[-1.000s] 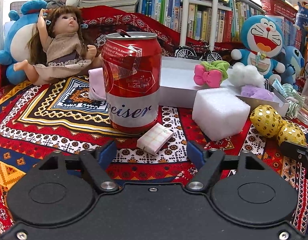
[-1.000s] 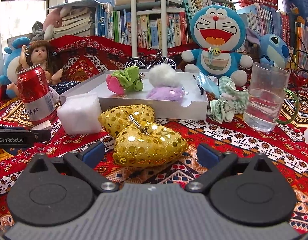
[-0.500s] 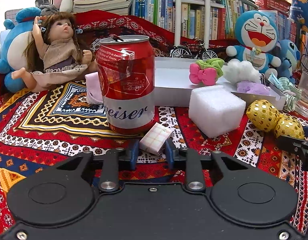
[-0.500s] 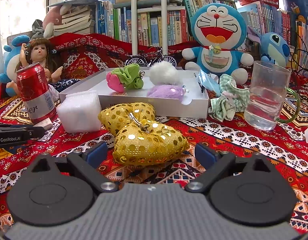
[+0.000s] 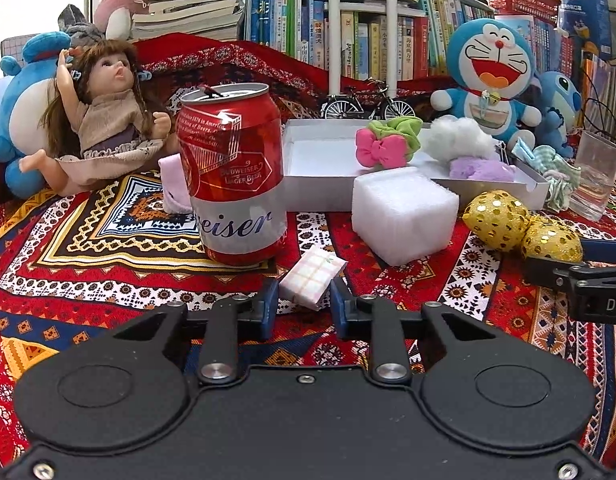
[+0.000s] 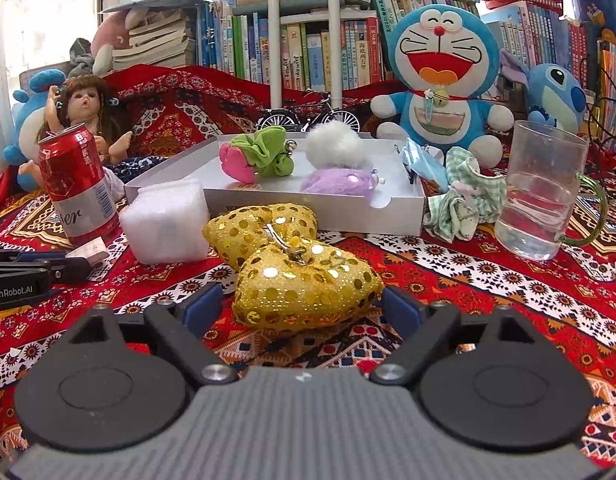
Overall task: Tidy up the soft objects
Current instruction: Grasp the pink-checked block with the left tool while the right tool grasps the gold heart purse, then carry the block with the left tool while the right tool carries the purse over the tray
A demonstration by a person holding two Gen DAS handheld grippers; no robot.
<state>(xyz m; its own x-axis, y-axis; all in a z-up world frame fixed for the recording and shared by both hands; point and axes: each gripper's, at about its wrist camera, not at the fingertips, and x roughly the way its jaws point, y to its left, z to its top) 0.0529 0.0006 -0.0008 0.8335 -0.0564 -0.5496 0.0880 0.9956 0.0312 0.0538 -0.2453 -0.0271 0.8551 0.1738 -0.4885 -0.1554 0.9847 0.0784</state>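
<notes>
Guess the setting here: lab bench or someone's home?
Most likely a home, perhaps a child's room or study corner. Packed bookshelves line the back, plush toys like the Doraemon and a doll sit around, and everything rests on a patterned red cloth rather than a bench.

Your work surface is a patterned red cloth [image 5: 108, 248]. Directly on it: beer can [image 5: 232, 176], checked pad [image 5: 311, 276] just before the can, foam cube [image 5: 403, 216], gold hearts [image 6: 300, 280], white tray [image 6: 403, 208], checked rag [image 6: 459, 200], glass mug [image 6: 543, 196], doll [image 5: 104, 120].
</notes>
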